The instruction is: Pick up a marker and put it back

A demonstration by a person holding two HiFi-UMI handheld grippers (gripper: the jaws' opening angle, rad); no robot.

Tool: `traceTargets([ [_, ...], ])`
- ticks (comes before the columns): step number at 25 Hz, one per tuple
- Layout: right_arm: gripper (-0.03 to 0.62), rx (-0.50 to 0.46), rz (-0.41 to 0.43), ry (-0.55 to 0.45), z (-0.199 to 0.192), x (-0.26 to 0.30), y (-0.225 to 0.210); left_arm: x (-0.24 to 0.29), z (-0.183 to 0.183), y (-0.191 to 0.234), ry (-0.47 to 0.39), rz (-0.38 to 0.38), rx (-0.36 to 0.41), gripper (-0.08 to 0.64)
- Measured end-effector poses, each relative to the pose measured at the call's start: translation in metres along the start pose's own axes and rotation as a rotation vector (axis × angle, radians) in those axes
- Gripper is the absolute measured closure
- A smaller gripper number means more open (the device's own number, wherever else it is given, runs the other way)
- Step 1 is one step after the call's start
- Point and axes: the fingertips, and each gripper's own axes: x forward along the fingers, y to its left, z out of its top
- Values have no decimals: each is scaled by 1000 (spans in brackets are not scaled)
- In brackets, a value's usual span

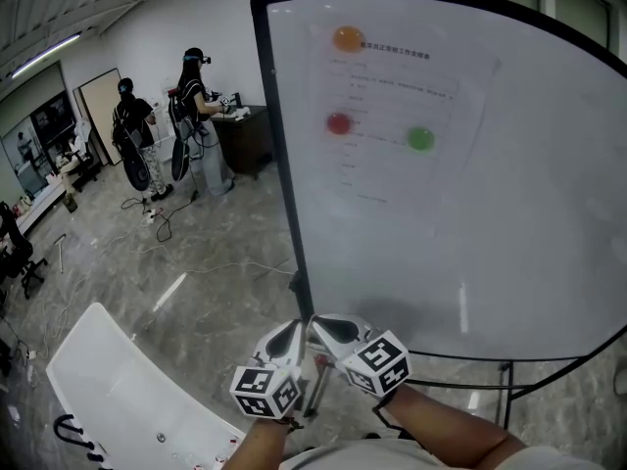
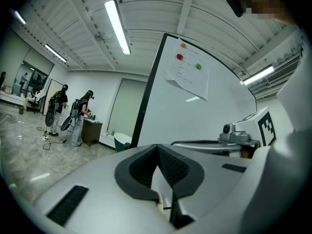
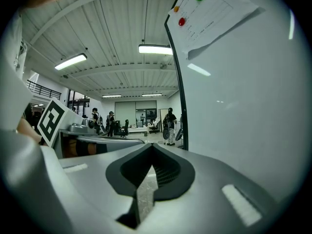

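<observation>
**No marker in sight, both claws clenched on nothing**

The left claw and the right claw sit side by side at 6 o'clock in the head view, nearly touching, close to the person's body and pointing toward the lower edge of the whiteboard. In the left gripper view the left claw's jaws meet at their tips with only floor and board showing past them. The right gripper view shows the same for the right claw. Neither carries anything.

The marker shows in none of the three views. The thin rail under the board, at about 4 o'clock, looks bare where it shows, though part of it lies behind the claws. The board itself carries a paper sheet toward 12 o'clock, pinned by an orange magnet, a red magnet and a green magnet.

As for progress, this fits two stages equally. The marker may be lying somewhere out of view, waiting to be lifted, or it may already be back in its place with the claws drawn away. Nothing here settles which.
</observation>
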Motion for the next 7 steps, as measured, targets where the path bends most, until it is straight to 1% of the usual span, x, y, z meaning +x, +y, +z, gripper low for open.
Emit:
traceTargets([
  [7,592,3,-2,1,0,2,2,-1,-1,2,1,-4,-5,557],
])
